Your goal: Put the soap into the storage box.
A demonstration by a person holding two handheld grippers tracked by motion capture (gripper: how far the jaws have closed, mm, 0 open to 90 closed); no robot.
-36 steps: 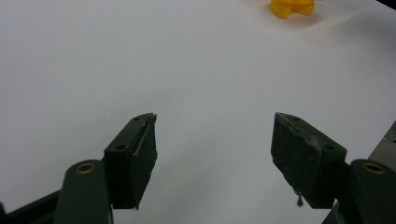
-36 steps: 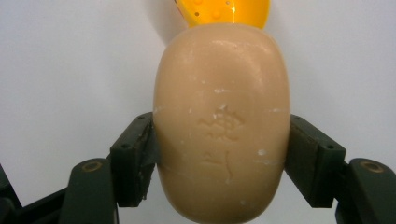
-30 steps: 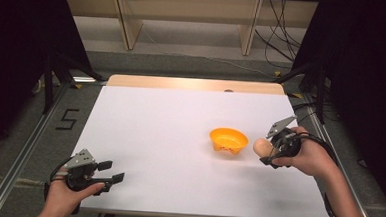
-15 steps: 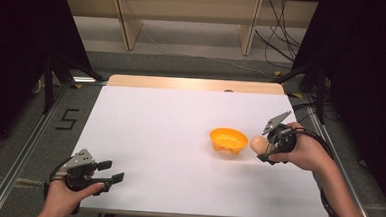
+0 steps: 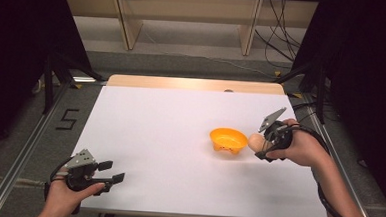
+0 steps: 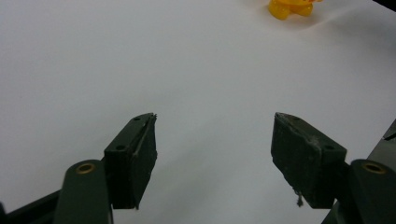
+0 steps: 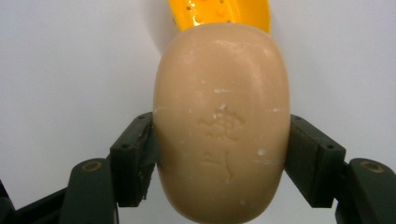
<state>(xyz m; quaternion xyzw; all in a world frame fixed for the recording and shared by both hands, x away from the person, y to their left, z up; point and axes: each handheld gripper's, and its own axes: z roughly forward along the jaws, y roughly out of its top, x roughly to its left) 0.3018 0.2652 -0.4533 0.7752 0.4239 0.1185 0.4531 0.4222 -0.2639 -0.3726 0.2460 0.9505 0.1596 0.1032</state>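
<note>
now your right gripper (image 5: 257,143) clamps the soap (image 7: 219,121) just beside the orange dish (image 5: 228,140), while your left gripper (image 6: 212,140) rests with jaws apart, holding nothing.

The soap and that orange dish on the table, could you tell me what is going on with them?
A person's right gripper is clamped on a tan bar of soap, held just beside the orange dish on the white table. The soap is not yet in the dish. The left gripper rests open near the table's front edge, holding nothing.
</note>
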